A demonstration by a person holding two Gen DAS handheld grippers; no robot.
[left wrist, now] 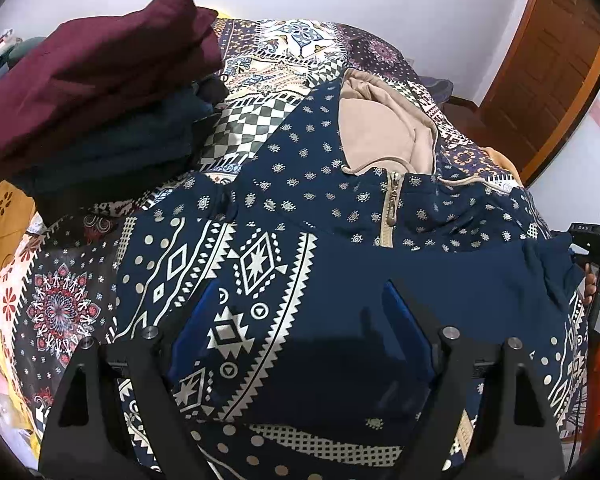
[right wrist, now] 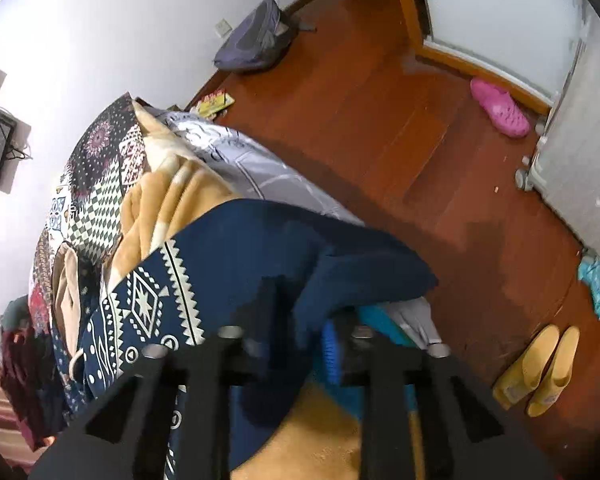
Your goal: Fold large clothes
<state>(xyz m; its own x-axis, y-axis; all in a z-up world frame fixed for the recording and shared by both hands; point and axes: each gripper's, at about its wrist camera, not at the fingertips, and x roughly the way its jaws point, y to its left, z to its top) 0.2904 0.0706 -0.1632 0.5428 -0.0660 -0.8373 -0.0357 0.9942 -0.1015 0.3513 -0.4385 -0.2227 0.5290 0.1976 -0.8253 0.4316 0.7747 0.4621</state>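
A navy hooded jacket (left wrist: 340, 248) with white geometric print, a beige hood lining (left wrist: 376, 128) and a beige zipper lies spread on the patterned bed cover (left wrist: 284, 64). My left gripper (left wrist: 300, 320) hovers over the jacket's lower front, jaws wide open, blue pads showing, nothing between them. In the right wrist view my right gripper (right wrist: 300, 320) is at the jacket's side edge (right wrist: 308, 256), and navy fabric sits between its fingers. The right gripper's body and the hand holding it show at the right edge of the left wrist view (left wrist: 596, 240).
A stack of folded clothes, maroon (left wrist: 100, 80) on top of dark ones, sits at the bed's far left. A tan blanket (right wrist: 168, 200) and grey quilt (right wrist: 260, 168) hang off the bed side. The wooden floor holds a backpack (right wrist: 256, 40), pink slipper (right wrist: 500, 108) and yellow slippers (right wrist: 536, 368).
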